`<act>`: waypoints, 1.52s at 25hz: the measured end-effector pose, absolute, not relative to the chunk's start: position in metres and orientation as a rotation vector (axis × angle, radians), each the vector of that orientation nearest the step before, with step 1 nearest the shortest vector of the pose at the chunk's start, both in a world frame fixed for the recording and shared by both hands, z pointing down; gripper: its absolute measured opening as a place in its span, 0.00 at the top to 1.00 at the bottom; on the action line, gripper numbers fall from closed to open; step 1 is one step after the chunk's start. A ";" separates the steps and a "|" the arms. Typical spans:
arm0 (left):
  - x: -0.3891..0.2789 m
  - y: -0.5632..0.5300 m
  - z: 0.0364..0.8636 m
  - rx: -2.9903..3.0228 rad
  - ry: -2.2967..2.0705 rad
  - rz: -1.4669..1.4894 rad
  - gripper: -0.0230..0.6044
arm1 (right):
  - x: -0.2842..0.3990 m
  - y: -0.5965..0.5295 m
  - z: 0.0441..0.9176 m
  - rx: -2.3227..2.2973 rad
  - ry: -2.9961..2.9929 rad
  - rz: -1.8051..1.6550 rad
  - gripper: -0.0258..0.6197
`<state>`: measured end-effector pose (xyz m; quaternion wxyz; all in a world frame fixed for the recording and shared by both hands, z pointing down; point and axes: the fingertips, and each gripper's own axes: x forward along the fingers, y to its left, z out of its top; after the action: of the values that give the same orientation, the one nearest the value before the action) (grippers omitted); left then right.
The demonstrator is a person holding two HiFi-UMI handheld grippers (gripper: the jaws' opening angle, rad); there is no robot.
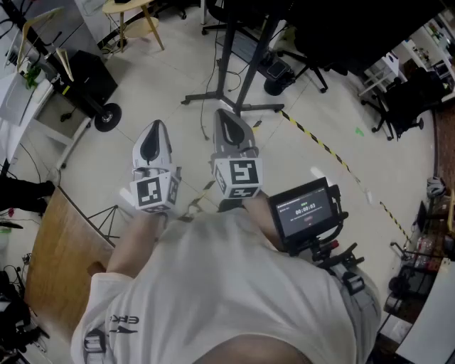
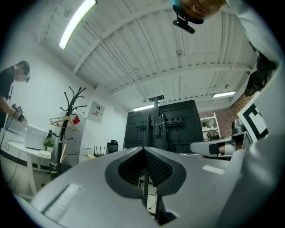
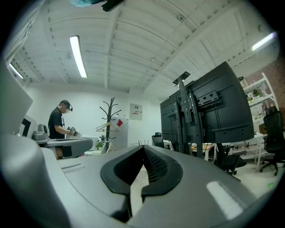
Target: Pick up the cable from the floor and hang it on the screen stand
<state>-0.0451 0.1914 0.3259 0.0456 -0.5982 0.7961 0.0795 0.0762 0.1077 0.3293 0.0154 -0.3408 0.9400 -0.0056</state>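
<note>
Both grippers are held side by side in front of the person's chest, pointing forward at room height. My left gripper (image 1: 156, 126) (image 2: 144, 149) is shut with nothing in it. My right gripper (image 1: 226, 116) (image 3: 143, 148) is also shut and empty. The black screen stand (image 1: 234, 99) (image 2: 156, 120) (image 3: 191, 120) rises just ahead, its feet spread on the pale floor. A thin dark cable (image 1: 204, 129) lies on the floor near the stand's base, between the two grippers. In the left gripper view a loop of the cable (image 2: 153, 202) shows low through the gap under the jaws.
Yellow-black tape (image 1: 320, 142) runs across the floor at right. Office chairs (image 1: 398, 106) stand at far right. A wheeled cart (image 1: 85, 78) and wooden stool (image 1: 135, 18) are at left. A coat rack (image 3: 108, 116) and a person (image 3: 58, 124) at a bench are further off.
</note>
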 end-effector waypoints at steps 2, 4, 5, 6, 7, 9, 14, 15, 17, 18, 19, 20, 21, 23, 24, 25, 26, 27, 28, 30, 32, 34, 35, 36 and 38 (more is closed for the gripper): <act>-0.044 0.194 0.327 -1.819 2.434 0.253 0.96 | 0.073 0.110 0.327 -1.036 2.930 0.007 0.94; -0.045 0.190 0.329 -1.822 2.434 0.253 0.96 | 0.069 0.106 0.328 -1.026 2.934 0.017 0.94; -0.049 0.183 0.331 -1.827 2.435 0.250 0.96 | 0.065 0.099 0.330 -1.028 2.936 0.016 0.94; -0.055 0.172 0.333 -1.833 2.435 0.246 0.96 | 0.059 0.088 0.331 -1.033 2.938 0.013 0.94; -0.062 0.158 0.335 -1.839 2.435 0.241 0.96 | 0.051 0.075 0.333 -1.037 2.941 0.010 0.94; -0.076 0.132 0.337 -1.845 2.435 0.229 0.96 | 0.036 0.050 0.336 -1.034 2.948 0.007 0.94; -0.094 0.070 0.345 -1.822 2.452 0.203 0.96 | 0.017 -0.012 0.350 -1.008 2.959 -0.014 0.94; -0.098 0.056 0.346 -1.814 2.458 0.198 0.96 | 0.014 -0.026 0.353 -1.007 2.963 -0.021 0.94; -0.106 0.027 0.347 -1.801 2.467 0.195 0.96 | 0.009 -0.057 0.356 -1.004 2.970 -0.034 0.94; -0.109 0.011 0.347 -1.795 2.468 0.195 0.96 | 0.006 -0.072 0.357 -1.000 2.973 -0.037 0.94; -0.112 -0.005 0.347 -1.787 2.471 0.194 0.96 | 0.004 -0.087 0.357 -0.994 2.975 -0.038 0.94; -0.114 -0.021 0.348 -1.779 2.476 0.190 0.96 | 0.001 -0.103 0.358 -0.987 2.978 -0.039 0.94; -0.115 -0.036 0.349 -1.776 2.486 0.182 0.96 | 0.000 -0.118 0.360 -0.982 2.982 -0.040 0.94; -0.118 -0.062 0.353 -1.772 2.510 0.163 0.96 | -0.003 -0.147 0.362 -0.975 2.992 -0.047 0.94; -0.120 -0.071 0.354 -1.763 2.518 0.158 0.96 | -0.005 -0.158 0.363 -0.968 2.997 -0.053 0.94; -0.123 -0.079 0.354 -1.752 2.525 0.156 0.96 | -0.007 -0.168 0.364 -0.960 3.003 -0.055 0.94; -0.126 -0.086 0.355 -1.741 2.532 0.155 0.96 | -0.010 -0.176 0.366 -0.953 3.007 -0.054 0.94; -0.130 -0.093 0.357 -1.735 2.540 0.151 0.96 | -0.013 -0.185 0.367 -0.953 3.011 -0.054 0.94; -0.133 -0.100 0.360 -1.735 2.550 0.144 0.96 | -0.016 -0.194 0.370 -0.960 3.013 -0.060 0.94; -0.138 -0.110 0.371 -1.752 2.571 0.116 0.96 | -0.019 -0.206 0.377 -0.981 3.021 -0.080 0.94; -0.143 -0.117 0.380 -1.771 2.577 0.096 0.96 | -0.022 -0.214 0.386 -0.999 3.036 -0.093 0.94; -0.152 -0.126 0.385 -1.786 2.574 0.103 0.96 | -0.029 -0.223 0.392 -1.018 3.046 -0.088 0.94; -0.158 -0.130 0.388 -1.795 2.576 0.104 0.96 | -0.034 -0.227 0.394 -1.030 3.050 -0.086 0.94; -0.162 -0.133 0.392 -1.805 2.578 0.101 0.96 | -0.037 -0.230 0.398 -1.042 3.055 -0.089 0.94; -0.169 -0.137 0.403 -1.829 2.585 0.087 0.96 | -0.042 -0.234 0.408 -1.065 3.073 -0.104 0.94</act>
<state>-0.1690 -0.1370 0.4028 -0.0130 -0.5774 0.8159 0.0276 -0.0421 -0.2340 0.4084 -0.0560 -0.3267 0.9429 -0.0318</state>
